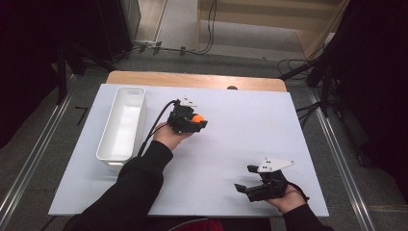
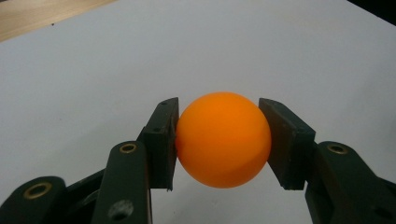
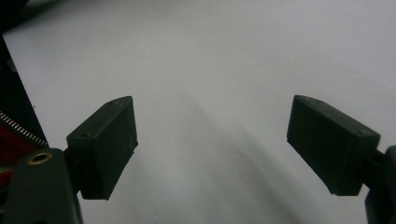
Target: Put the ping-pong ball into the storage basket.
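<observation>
An orange ball sits clamped between the two black jaws of my left gripper, one pad pressed against each side of it. In the high view that left gripper is held near the middle of the white table top, just right of the white bin, and the orange ball peeks out at its tip. My right gripper rests low at the front right of the table, jaws spread wide. In the right gripper view my right gripper is open over bare white surface, nothing between its jaws.
A long white bin stands on the left part of the white table top. A wooden strip runs along the far edge. Cables and dark stands lie on the floor beyond and to the sides.
</observation>
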A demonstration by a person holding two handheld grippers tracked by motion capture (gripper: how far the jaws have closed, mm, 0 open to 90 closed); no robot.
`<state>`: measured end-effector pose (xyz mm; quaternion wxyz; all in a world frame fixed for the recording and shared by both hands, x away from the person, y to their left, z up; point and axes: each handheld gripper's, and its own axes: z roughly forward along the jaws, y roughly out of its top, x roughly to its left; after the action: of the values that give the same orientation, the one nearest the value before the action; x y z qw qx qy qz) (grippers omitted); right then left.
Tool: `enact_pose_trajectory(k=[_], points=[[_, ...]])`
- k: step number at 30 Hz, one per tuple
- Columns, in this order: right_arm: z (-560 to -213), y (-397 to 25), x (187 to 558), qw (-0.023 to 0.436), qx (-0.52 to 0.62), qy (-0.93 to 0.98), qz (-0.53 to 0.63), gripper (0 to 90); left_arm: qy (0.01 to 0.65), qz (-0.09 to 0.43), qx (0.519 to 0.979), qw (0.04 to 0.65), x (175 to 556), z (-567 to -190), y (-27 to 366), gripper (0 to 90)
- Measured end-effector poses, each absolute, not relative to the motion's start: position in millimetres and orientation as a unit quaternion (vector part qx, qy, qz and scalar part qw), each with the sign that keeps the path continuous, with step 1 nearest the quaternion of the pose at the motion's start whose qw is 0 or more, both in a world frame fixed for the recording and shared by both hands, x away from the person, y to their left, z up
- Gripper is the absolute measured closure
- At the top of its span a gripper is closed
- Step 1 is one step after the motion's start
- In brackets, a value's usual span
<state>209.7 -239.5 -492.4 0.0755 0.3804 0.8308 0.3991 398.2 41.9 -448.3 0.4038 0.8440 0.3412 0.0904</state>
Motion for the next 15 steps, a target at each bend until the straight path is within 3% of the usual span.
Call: enact_pose_trajectory(k=[15], points=[[-492.2,-239.9,210.0,0.076,0.38,0.831,0.4,14.8,0.342,0.093,0.849,0.392,394.5,-425.5,50.4,50.4]])
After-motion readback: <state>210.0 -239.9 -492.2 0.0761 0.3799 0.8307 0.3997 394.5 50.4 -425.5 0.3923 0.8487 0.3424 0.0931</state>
